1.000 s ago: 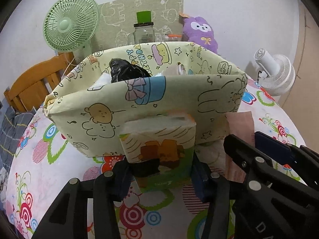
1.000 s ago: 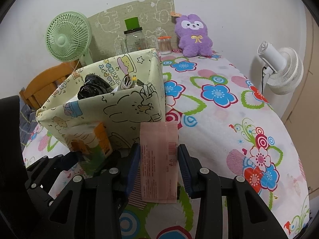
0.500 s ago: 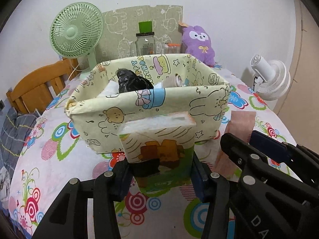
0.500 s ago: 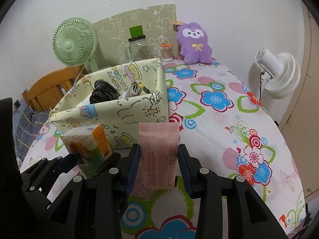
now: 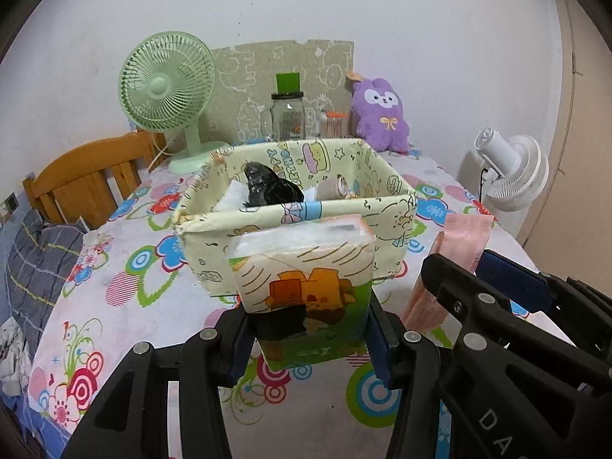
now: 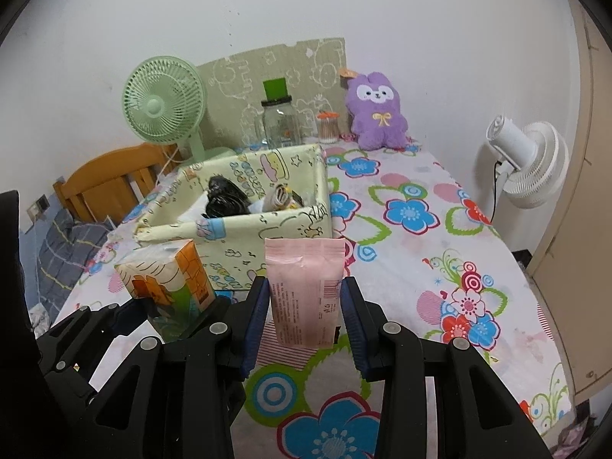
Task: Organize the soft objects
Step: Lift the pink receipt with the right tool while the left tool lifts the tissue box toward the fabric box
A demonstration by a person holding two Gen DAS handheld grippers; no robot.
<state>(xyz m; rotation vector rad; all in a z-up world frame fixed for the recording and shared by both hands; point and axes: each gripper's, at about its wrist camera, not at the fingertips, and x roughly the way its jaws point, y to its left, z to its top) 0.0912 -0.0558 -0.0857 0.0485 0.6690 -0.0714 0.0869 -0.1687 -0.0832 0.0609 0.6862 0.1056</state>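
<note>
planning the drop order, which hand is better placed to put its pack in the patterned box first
Left, probably. Its tissue pack lines up with the patterned box opening; the right gripper's pink pack faces the box's right corner.

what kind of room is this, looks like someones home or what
Most likely a home, a bedroom or living corner. A flowered tablecloth covers the table, a purple plush toy leans against the wall, and a green desk fan stands by a wooden chair.

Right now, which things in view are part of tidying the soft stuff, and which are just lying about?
Part of the job:
- tissue pack, held in left tongs
- pink pouch, held in right tongs
- fabric storage box, already holding a black bag

Lying about:
- green fan
- white fan
- glass jar
- purple plush, possibly next
</note>
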